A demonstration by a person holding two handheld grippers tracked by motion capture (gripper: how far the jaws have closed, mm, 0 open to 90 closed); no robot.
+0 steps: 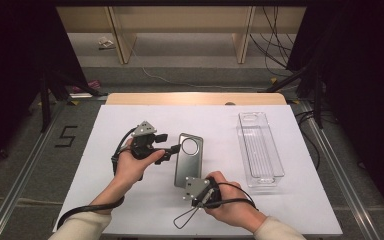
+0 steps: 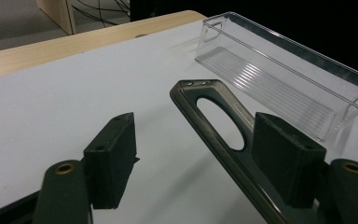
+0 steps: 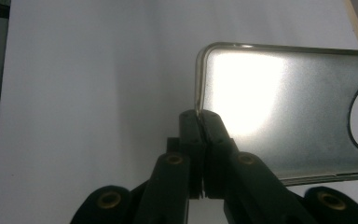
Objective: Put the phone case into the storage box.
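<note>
High view had table [image 1: 130, 210], tray [image 1: 260, 150] far right, case [image 1: 189, 160] at centre. Right gripper [image 1: 200, 192] jaws were clamped on the case's near edge; left gripper [image 1: 167, 150] jaws gaped around its far-left rim. Left should've closed squarely before any lift.

Clear plastic tray [image 1: 260, 150] lies lengthwise on the right part of the white table sheet [image 1: 130, 120], ribbed floor, nothing inside it. Bare wooden table edge [image 1: 195, 98] runs along the far side, with a black "5" [image 1: 66, 136] marked on the grey floor to the left. Beyond: wooden shelf legs [image 1: 122, 35], loose black cables [image 1: 275, 45], white cord on the floor.
</note>
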